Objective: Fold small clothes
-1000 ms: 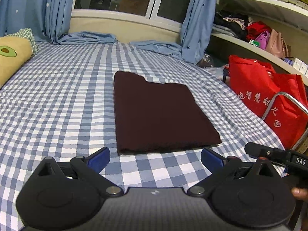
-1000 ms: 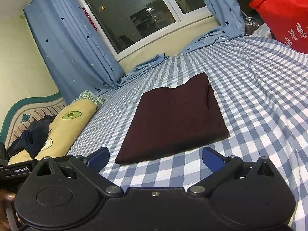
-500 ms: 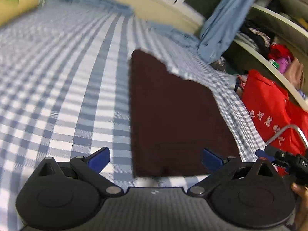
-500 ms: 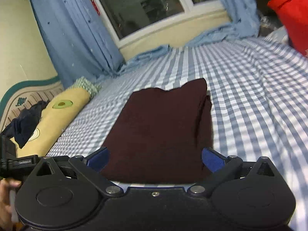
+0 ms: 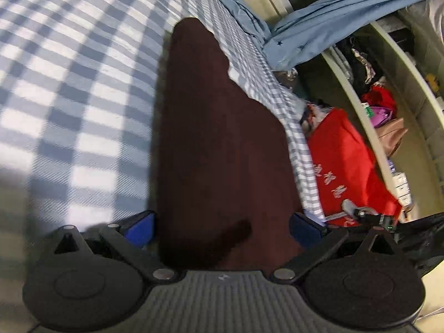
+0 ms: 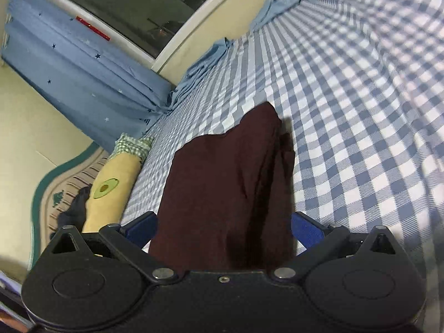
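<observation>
A dark maroon folded garment (image 5: 222, 144) lies flat on the blue-and-white checked bedsheet (image 5: 69, 97). My left gripper (image 5: 222, 229) is open, its blue fingertips (image 5: 140, 227) straddling the garment's near edge at its left side. In the right wrist view the same garment (image 6: 224, 188) fills the centre, with a thicker folded edge along its right side. My right gripper (image 6: 224, 229) is open too, its blue fingertips (image 6: 306, 229) on either side of the garment's near end. Whether either gripper touches the cloth is hidden below the frame.
A red tote bag (image 5: 349, 172) stands beside the bed's right edge below curved shelves (image 5: 388, 88) of clothes and bags. Blue curtains (image 6: 83, 75) hang by the window. A yellow avocado pillow (image 6: 111, 191) lies by the headboard.
Both grippers have moved forward and tipped down over the garment's near edge, so it now lies between each pair of fingers. The garment itself has not shifted. Both stay open.
</observation>
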Motion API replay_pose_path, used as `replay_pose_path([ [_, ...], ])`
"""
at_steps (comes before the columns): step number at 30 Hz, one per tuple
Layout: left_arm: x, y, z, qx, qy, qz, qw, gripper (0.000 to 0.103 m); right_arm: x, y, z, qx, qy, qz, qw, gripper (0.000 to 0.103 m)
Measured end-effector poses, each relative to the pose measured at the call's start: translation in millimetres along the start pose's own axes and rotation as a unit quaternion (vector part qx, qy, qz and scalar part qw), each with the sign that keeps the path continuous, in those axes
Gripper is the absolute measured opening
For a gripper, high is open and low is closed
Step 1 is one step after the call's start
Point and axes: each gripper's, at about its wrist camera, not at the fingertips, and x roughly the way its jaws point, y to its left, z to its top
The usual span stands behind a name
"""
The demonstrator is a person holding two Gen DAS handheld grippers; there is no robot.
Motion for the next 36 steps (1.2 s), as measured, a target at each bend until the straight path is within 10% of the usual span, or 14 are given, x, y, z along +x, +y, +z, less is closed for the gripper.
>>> replay_pose_path([
  [7,18,-8,5,0.006,-0.016,-0.007,0.9998,0.102,44,-45,25,0.062,0.048,0.025,0.997,0.101],
  [17,24,-15,1,0.021,-0.042,-0.006,0.9989,0.092,119,-16,57,-0.014,0.090,0.049,0.995,0.101],
  [22,8,-10,-5,0.036,-0.047,0.024,0.9979,0.043,118,-8,53,-0.066,0.102,0.005,0.993,0.043],
  [29,-23,-33,-17,0.079,-0.085,0.022,0.9930,0.027,109,40,34,-0.117,0.058,-0.013,0.991,0.027],
  [36,-141,-40,-30,0.109,-0.129,0.023,0.9854,0.027,105,138,14,-0.155,0.043,0.022,0.987,0.026],
])
